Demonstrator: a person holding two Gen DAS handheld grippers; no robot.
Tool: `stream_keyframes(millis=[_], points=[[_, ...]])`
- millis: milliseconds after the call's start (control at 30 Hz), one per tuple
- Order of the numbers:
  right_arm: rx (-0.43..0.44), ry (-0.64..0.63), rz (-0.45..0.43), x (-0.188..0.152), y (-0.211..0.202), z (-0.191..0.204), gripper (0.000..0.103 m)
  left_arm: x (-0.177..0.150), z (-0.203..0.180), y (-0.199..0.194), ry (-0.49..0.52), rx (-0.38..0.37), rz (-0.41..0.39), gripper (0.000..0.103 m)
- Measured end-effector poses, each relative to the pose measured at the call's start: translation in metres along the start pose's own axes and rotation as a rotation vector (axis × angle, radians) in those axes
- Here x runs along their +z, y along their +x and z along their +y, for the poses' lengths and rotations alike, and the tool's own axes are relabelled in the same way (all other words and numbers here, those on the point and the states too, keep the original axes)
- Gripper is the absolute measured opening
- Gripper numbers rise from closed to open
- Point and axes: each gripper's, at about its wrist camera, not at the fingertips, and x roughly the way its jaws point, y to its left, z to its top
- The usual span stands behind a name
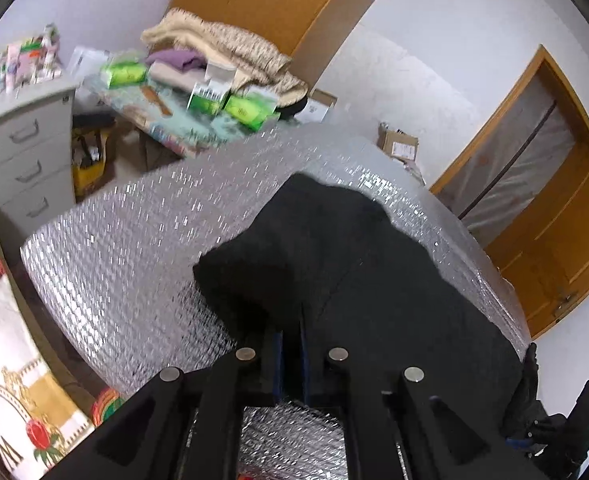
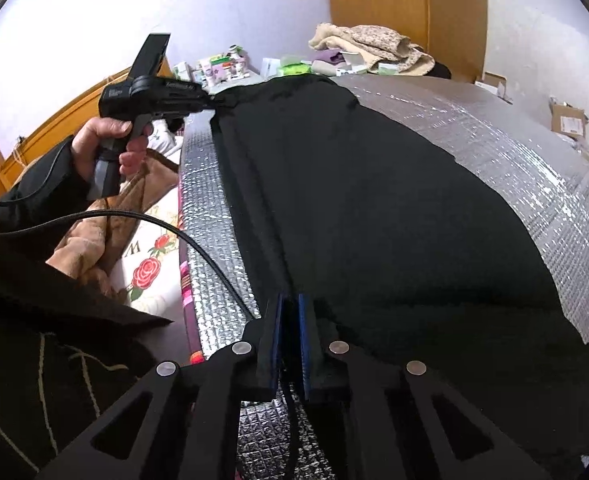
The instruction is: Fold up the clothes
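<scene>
At the bottom centre of the right wrist view, the right gripper [image 2: 290, 312] was seen with its blue-padded fingers drawn close together on the near edge of the black garment [image 2: 374, 208], a fold of the cloth being pinched between them. A black cable [image 2: 198, 248] was seen running from the left edge of the frame down toward that gripper. The garment was spread lengthwise over the silver quilted mat [image 2: 534, 152], occupying the middle of the frame, with a doubled edge along its left side. At the upper left, the left gripper [image 2: 210, 100] was held by a hand [image 2: 106, 140] emerging from a dark sleeve, and its tip was closed on the far corner of the garment. In the left wrist view, the same gripper [image 1: 292, 320] was seen at the bottom centre, its fingers pressed together on bunched black fabric, while the garment [image 1: 354, 260] was stretched toward the lower right across the mat [image 1: 134, 240]. A floral bedcover [image 1: 14, 380] was visible at the lower left. Farther off, a grey drawer unit [image 1: 26, 140] was seen at the left, a cluttered table [image 1: 166, 116] with green packets at the upper centre, and a wooden wardrobe [image 1: 278, 0] at the top.
</scene>
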Motion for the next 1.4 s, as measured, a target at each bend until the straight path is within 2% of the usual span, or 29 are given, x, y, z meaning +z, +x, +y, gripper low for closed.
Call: stream_keyframes(millis=[167,300,333,400,467,533,667,800,867,933,1000,1100,1167,1300,1400], points=[[-0.034,0.031,-0.062,0.007,-0.02,-0.008,0.012,0.001,-0.004,-0.017,0.02,0.031,-0.022,0.009],[-0.084,0.131,-0.164,0.015,-0.042,-0.032,0.031,0.006,-0.008,-0.043,0.016,0.076,-0.107,0.009],[-0.098,0.17,-0.178,0.017,-0.044,-0.041,0.032,0.008,-0.008,-0.048,0.013,0.087,-0.124,0.009],[-0.123,0.252,-0.195,0.021,-0.046,-0.059,0.033,0.014,-0.015,-0.054,0.016,0.079,-0.157,0.009],[-0.138,0.327,-0.208,0.025,-0.047,-0.078,0.033,0.017,-0.031,-0.051,0.05,0.039,-0.163,0.009],[-0.134,0.382,-0.209,0.031,-0.042,-0.098,0.033,0.014,-0.055,-0.036,0.111,-0.004,-0.127,0.009],[-0.113,0.448,-0.179,0.046,-0.029,-0.123,0.034,-0.002,-0.085,0.01,0.185,-0.062,0.005,0.009],[-0.054,0.532,-0.076,0.049,-0.009,-0.151,0.034,-0.025,-0.089,0.043,0.196,-0.06,0.101,0.009],[0.007,0.549,-0.016,0.047,0.004,-0.154,0.034,-0.03,-0.087,0.043,0.215,-0.062,0.082,0.009],[0.025,0.548,-0.009,0.044,0.007,-0.153,0.012,-0.031,-0.085,0.043,0.215,-0.071,0.077,0.009],[0.03,0.569,-0.039,0.04,0.003,-0.155,0.009,-0.032,-0.083,0.044,0.212,-0.081,0.076,0.008],[0.019,0.645,-0.122,0.025,-0.01,-0.164,0.007,-0.034,-0.083,0.045,0.215,-0.094,0.076,0.004],[0.011,0.686,-0.145,0.016,-0.013,-0.169,0.006,-0.034,-0.083,0.046,0.217,-0.096,0.069,0.004],[0.0,0.652,-0.168,0.019,-0.021,-0.158,0.009,-0.033,-0.082,0.044,0.215,-0.103,0.079,0.004],[-0.009,0.626,-0.185,0.021,-0.027,-0.149,0.01,-0.028,-0.086,0.036,0.228,-0.076,0.088,0.004]])
